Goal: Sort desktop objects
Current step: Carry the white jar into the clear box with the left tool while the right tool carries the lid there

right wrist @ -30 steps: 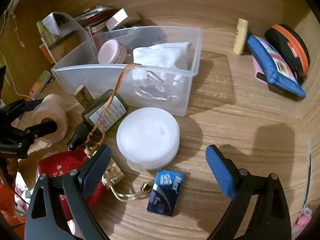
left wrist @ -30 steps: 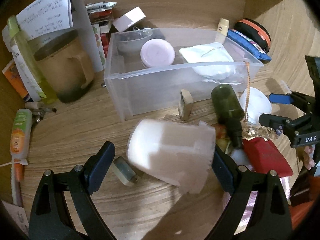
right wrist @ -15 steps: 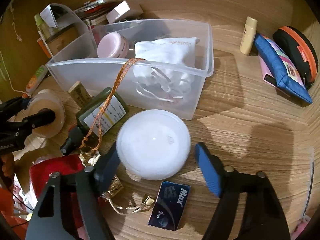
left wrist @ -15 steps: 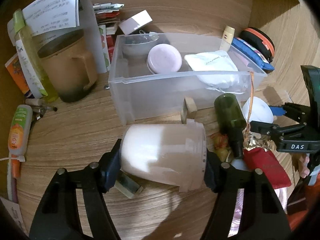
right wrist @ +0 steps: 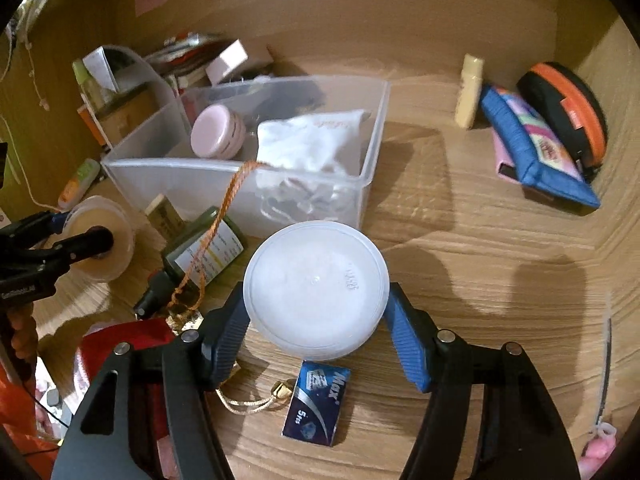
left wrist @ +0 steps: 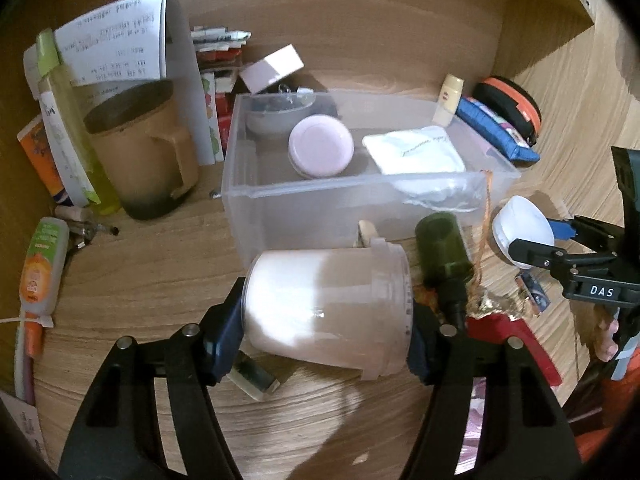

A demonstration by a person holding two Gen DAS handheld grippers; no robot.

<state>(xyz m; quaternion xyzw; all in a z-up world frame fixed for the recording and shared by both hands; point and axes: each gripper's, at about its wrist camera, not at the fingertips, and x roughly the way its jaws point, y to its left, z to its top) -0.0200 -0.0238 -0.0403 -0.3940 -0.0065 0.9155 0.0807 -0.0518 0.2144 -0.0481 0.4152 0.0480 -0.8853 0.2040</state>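
A: So, what does the left hand-held gripper (left wrist: 326, 338) have?

B: It pinches a white plastic jar (left wrist: 326, 308) lying on its side, base against one pad and open rim against the other, in front of the clear bin (left wrist: 340, 200) on the wooden counter (left wrist: 160, 280).

A: And the right hand-held gripper (right wrist: 316, 332)?

B: Its blue pads clamp the white round lid (right wrist: 316, 290) from both sides, above a blue packet (right wrist: 318, 402), near the green bottle (right wrist: 206, 254). Inside the bin sit a pink jar (left wrist: 321, 146) and a white pouch (left wrist: 414, 150).

My left gripper (left wrist: 326, 340) and right gripper (right wrist: 316, 326) both angle downward — each one's jaws clamped onto something, pads pressing.
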